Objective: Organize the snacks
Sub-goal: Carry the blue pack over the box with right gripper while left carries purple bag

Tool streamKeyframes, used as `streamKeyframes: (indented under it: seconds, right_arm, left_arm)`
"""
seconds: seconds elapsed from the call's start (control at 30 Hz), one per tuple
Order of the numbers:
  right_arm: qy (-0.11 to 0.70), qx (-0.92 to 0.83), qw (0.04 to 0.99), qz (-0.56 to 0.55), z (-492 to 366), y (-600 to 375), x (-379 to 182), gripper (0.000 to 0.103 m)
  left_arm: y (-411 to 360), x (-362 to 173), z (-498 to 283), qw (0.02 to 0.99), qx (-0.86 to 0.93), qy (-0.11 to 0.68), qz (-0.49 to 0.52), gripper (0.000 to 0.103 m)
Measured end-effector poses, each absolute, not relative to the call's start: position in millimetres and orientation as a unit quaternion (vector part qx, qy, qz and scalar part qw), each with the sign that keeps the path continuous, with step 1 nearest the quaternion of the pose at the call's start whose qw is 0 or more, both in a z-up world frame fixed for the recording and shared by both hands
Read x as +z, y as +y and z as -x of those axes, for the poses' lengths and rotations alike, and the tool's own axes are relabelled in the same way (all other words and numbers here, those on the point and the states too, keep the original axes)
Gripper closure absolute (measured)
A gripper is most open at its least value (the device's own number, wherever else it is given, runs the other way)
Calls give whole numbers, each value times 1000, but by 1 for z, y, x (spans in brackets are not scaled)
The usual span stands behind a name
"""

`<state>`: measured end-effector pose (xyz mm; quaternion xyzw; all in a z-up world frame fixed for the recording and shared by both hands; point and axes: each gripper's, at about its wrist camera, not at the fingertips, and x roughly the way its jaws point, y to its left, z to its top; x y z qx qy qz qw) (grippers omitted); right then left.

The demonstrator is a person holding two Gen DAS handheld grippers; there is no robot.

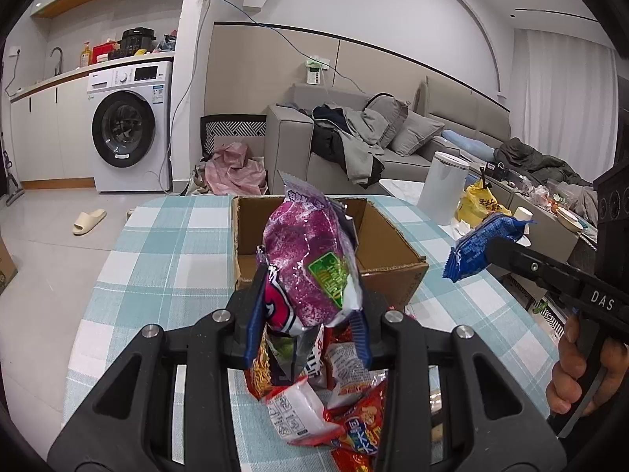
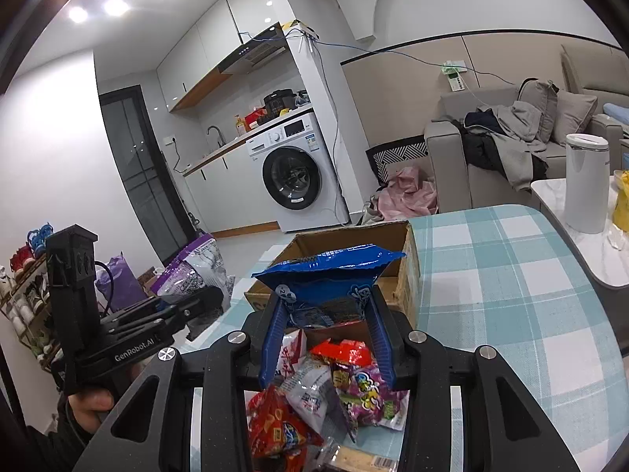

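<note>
My left gripper (image 1: 308, 306) is shut on a purple snack bag (image 1: 310, 259) and holds it up in front of an open cardboard box (image 1: 393, 236) on the checked table. My right gripper (image 2: 326, 314) is shut on a blue snack bag (image 2: 326, 275), held above the table near the same box (image 2: 405, 275). That blue bag (image 1: 479, 247) and the right gripper (image 1: 499, 253) also show at the right of the left wrist view. A pile of loose snack packets lies on the table under both grippers (image 1: 346, 409) (image 2: 330, 397).
The table has a teal and white checked cloth (image 1: 169, 251). A white cylindrical bin (image 2: 585, 181) and a yellow bag (image 1: 477, 200) stand on a side table to the right. A sofa with clothes (image 1: 354, 137) is behind. The left gripper's handle (image 2: 90, 314) shows at left.
</note>
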<state>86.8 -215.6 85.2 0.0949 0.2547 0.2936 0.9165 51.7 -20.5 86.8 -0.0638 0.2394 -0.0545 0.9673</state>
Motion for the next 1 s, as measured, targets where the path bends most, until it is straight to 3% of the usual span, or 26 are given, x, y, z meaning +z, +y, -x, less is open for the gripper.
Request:
streamKeyframes:
  seconds: [1.0]
  right_arm:
    - [296,279,909,-93,-156,-187,69,63]
  left_arm:
    - [-16,71,-152,960,-42,268,62,70]
